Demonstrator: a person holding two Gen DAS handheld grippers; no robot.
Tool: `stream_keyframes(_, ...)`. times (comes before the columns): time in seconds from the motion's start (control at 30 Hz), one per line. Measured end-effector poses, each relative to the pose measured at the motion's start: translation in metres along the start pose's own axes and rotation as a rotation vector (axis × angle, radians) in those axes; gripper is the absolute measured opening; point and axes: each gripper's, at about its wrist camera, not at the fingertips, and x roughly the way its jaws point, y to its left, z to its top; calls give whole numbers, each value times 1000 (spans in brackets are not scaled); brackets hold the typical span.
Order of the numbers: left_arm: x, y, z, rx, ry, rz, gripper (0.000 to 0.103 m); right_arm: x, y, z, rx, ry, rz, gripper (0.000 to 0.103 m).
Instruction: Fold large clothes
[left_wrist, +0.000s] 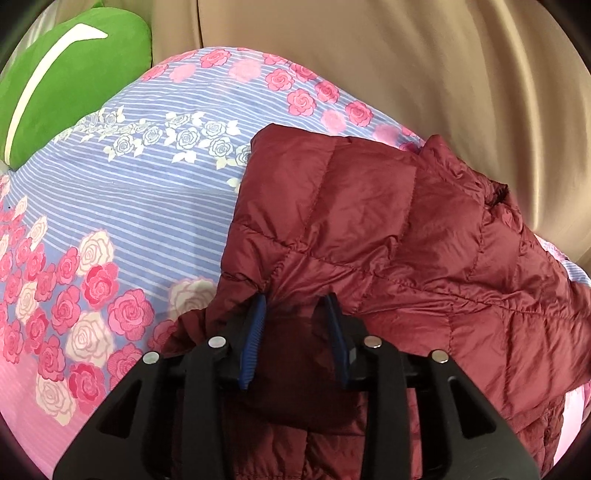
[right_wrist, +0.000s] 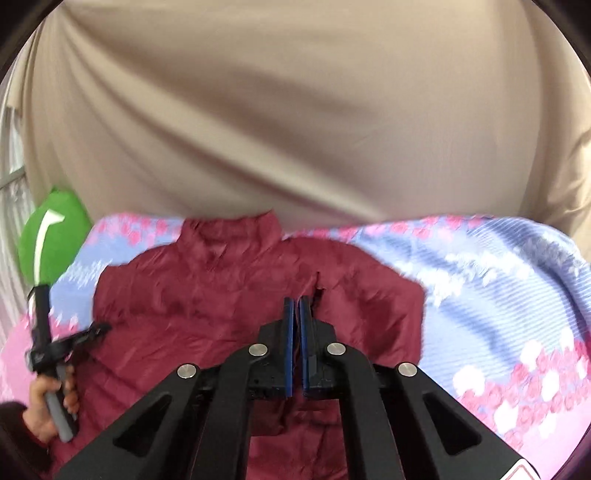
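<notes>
A dark red quilted puffer jacket (left_wrist: 388, 236) lies on a bed with a blue striped rose-print sheet (left_wrist: 140, 206). My left gripper (left_wrist: 295, 302) is shut on a fold of the jacket's left edge, fabric bunched between its blue pads. In the right wrist view the jacket (right_wrist: 207, 295) lies spread with its collar toward the far side. My right gripper (right_wrist: 296, 304) hovers over the jacket's middle with its blue pads almost touching and nothing clearly between them. The left gripper (right_wrist: 99, 328) shows at the jacket's left edge, held by a hand (right_wrist: 48, 402).
A green cushion (left_wrist: 70, 74) with a white stripe sits at the bed's far left corner. A beige curtain (right_wrist: 295, 118) hangs behind the bed. Bare sheet (right_wrist: 498, 302) lies to the right of the jacket.
</notes>
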Motion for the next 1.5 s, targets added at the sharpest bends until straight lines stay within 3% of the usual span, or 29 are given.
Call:
stream_keyframes(0.1, 4, -3, 3, 10, 12, 10, 33, 20, -15, 3, 17, 24, -47, 2)
stream_keyframes(0.23, 13, -11, 3, 49, 34, 39, 33, 104, -43, -35, 44, 273, -144, 0)
stream_keyframes(0.37, 16, -12, 3, 64, 43, 46, 33, 93, -32, -36, 16, 239, -192, 0)
stream_keyframes(0.47, 17, -13, 3, 69, 43, 45, 35, 52, -26, -24, 36, 124, -214, 5)
stream_keyframes(0.5, 17, -15, 3, 76, 43, 47, 37, 34, -19, -21, 44, 92, -167, 11)
stream_keyframes(0.6, 9, -17, 6, 69, 18, 53, 37, 15, 3, -23, 33, 106, 5, 11)
stream_keyframes(0.67, 2, -16, 13, 29, 15, -12, 38, 19, 25, -32, -29, 153, 59, 11)
stream_keyframes(0.73, -6, -15, 31, -13, -8, -59, 51, 32, 40, -42, -86, 194, 58, 11)
stream_keyframes(0.8, -1, -18, 51, -18, -22, -29, 60, 49, 42, -48, -100, 226, 30, 11)
stream_keyframes(0.93, 43, -11, 73, 6, 28, 63, 62, 71, 13, -47, 3, 198, -37, 10)
stream_keyframes(0.97, 50, -7, 74, -3, 40, 66, 62, 74, 1, -45, 35, 191, -56, 8)
stream_keyframes(1.0, 58, -2, 74, -14, 51, 68, 62, 78, -10, -47, 57, 195, -60, 0)
stream_keyframes(1.1, 71, 9, 69, -36, 39, 54, 66, 98, -28, -51, 82, 236, -34, 0)
stream_keyframes(1.23, 74, 0, 64, 19, 15, 96, 68, 101, -17, -57, 18, 226, -87, 0)
stream_keyframes(1.33, 53, 2, 60, 14, 1, 115, 66, 91, -19, -51, 55, 248, -101, 0)
stream_keyframes(1.47, -11, 16, 38, 18, 12, -24, 67, 14, -11, -53, 30, 194, -111, 13)
stream_keyframes(1.5, -29, 21, 29, 32, 12, -53, 70, -8, -10, -56, 26, 182, -97, 22)
